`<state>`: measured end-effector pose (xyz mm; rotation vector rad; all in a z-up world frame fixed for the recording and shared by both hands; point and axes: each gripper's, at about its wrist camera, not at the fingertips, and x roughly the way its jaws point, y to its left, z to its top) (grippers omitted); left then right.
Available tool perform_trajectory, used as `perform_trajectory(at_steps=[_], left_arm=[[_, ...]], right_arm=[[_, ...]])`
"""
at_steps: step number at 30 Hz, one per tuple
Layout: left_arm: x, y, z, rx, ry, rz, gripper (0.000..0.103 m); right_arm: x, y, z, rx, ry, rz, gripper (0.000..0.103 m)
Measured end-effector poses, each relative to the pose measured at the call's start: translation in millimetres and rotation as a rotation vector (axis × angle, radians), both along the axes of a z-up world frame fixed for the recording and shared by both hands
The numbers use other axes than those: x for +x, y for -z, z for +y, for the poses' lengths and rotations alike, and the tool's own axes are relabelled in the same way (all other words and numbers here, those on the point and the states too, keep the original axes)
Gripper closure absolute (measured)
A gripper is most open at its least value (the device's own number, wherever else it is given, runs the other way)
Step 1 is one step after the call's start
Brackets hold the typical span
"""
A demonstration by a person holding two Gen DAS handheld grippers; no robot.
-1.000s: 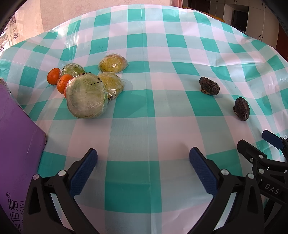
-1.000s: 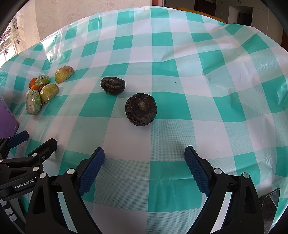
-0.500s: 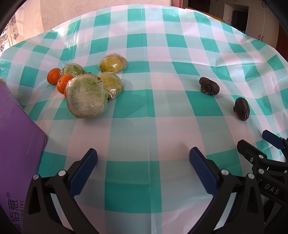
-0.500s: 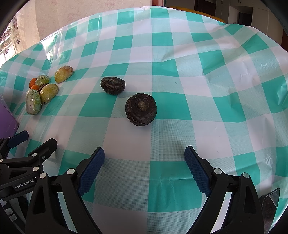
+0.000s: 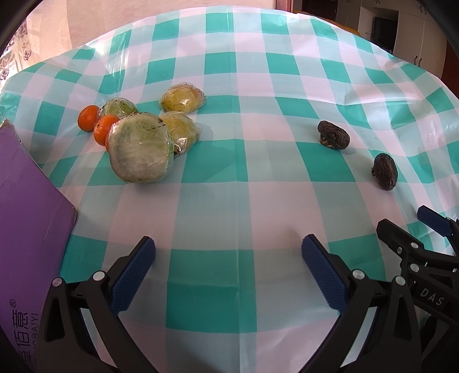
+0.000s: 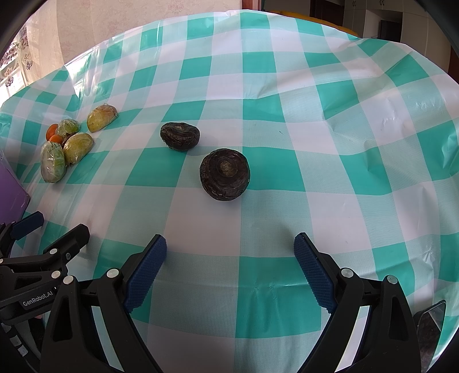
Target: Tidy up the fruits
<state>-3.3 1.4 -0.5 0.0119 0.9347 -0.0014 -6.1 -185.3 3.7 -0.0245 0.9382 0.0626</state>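
Observation:
On the green-and-white checked tablecloth lie two dark wrinkled fruits, one near (image 6: 224, 174) and one farther (image 6: 180, 136); the left wrist view shows them at the right (image 5: 385, 171) (image 5: 333, 134). A cluster sits at the left: a large plastic-wrapped pale green fruit (image 5: 141, 148), three smaller wrapped yellow-green fruits (image 5: 183, 97) and two oranges (image 5: 104, 129). My left gripper (image 5: 228, 251) is open above bare cloth, well short of the cluster. My right gripper (image 6: 230, 248) is open with nothing between its fingers, a short way before the near dark fruit.
A purple box (image 5: 27, 218) with printed characters lies at the left edge, close to the wrapped fruits. The cloth has wrinkles at the right (image 6: 373, 137). A wall stands behind the table and dark cabinets (image 5: 401, 25) at the far right.

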Motion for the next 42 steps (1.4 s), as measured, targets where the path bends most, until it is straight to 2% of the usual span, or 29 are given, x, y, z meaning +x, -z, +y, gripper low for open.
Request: perform_trajectory(at_steps=[12,17,19,21,22,24,26,28,31,34,36,37,38,42], left_arm=[[1,-1,-1,0.001,0.023,0.024,0.001],[1,-2,-1,0.000,0.050,0.064,0.002],[-2,-10,4,-0.004,0.044,0.021,0.002],[0,-17,19,0.009,-0.027,-0.045,0.002],[6,-16,28,0.002,-0.058,-0.024,0.002],[21,-10,43,-0.064,-0.055,0.043,0.004],[28,-8,53,-0.069,-0.068,0.031,0.005],[36,-8,65,-0.114,-0.092,0.028,0.005],[49,-10,74,-0.129,-0.115,0.009,0.015],[63,-12,72,-0.104,-0.104,-0.002,0.030],[70,-12,74,-0.104,-0.127,-0.010,0.034],[72,-13,77,-0.114,-0.137,-0.019,0.044],[75,-13,78,-0.137,-0.130,-0.023,0.044],[66,-14,73,-0.145,-0.116,-0.026,0.044]], right_arm=[[1,0,2,-0.001,-0.001,0.005,0.015],[3,0,3,-0.001,-0.004,0.014,0.015],[8,-1,2,0.003,-0.009,0.018,0.016],[16,-3,-1,0.050,-0.018,0.013,0.016],[21,-3,-2,0.062,-0.011,0.007,0.019],[31,-4,1,0.047,-0.010,-0.003,0.026],[40,-3,8,0.031,-0.030,-0.008,0.028],[46,-4,16,0.000,-0.045,-0.021,0.044],[45,-5,24,-0.016,-0.071,-0.039,0.065],[41,-7,25,-0.011,-0.070,-0.044,0.065],[39,-9,23,0.008,-0.064,-0.050,0.065],[38,-9,22,0.018,-0.058,-0.052,0.065],[37,-9,20,0.029,-0.055,-0.051,0.065],[28,-9,17,0.065,-0.045,-0.051,0.065]])
